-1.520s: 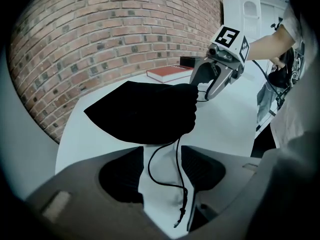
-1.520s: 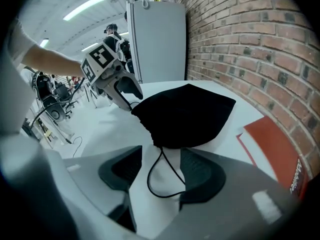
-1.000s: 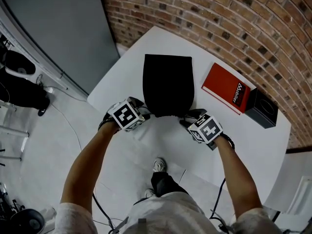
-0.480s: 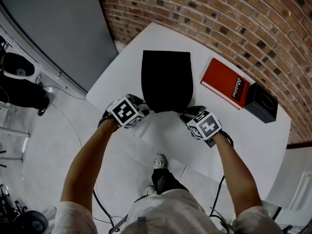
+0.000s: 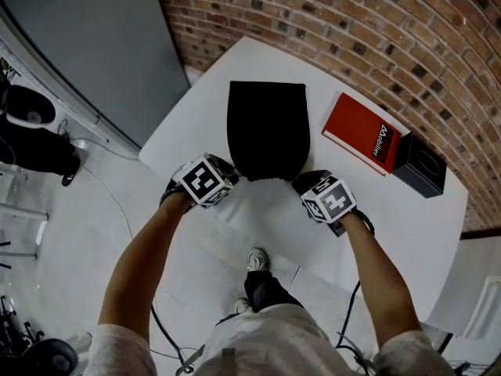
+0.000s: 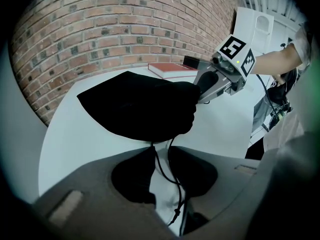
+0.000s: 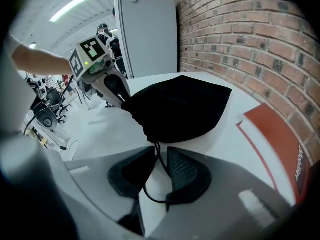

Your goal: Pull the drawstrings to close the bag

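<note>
The black bag (image 5: 268, 131) lies flat on the white table (image 5: 407, 233) with its mouth toward us and close to the near edge, so there's not much tabletop behind the grippers. We count one bag and two grippers, one at each mouth corner: left gripper (image 5: 233, 177) and right gripper (image 5: 302, 183). Both have just been closing their jaws. Each is down to a narrow gap with cord running through it, though we don't see the pads clamped on it yet. The head view hides the cords completely, only the gripper views show them. In the left gripper view the left drawstring (image 6: 173, 181) comes out of the bag as two thin strands with a knot lower down. In the right gripper view the right drawstring (image 7: 149, 198) drops between the pads and loops on the table. Left of the bag there's a strip of bare table. To its right sit one red book (image 5: 362, 141) and one black box (image 5: 419, 174), just beside each other and clear of the bag. The brick wall (image 5: 376, 37) hugs the far edge, and a grey cabinet (image 5: 86, 45) stands off to the left
</note>
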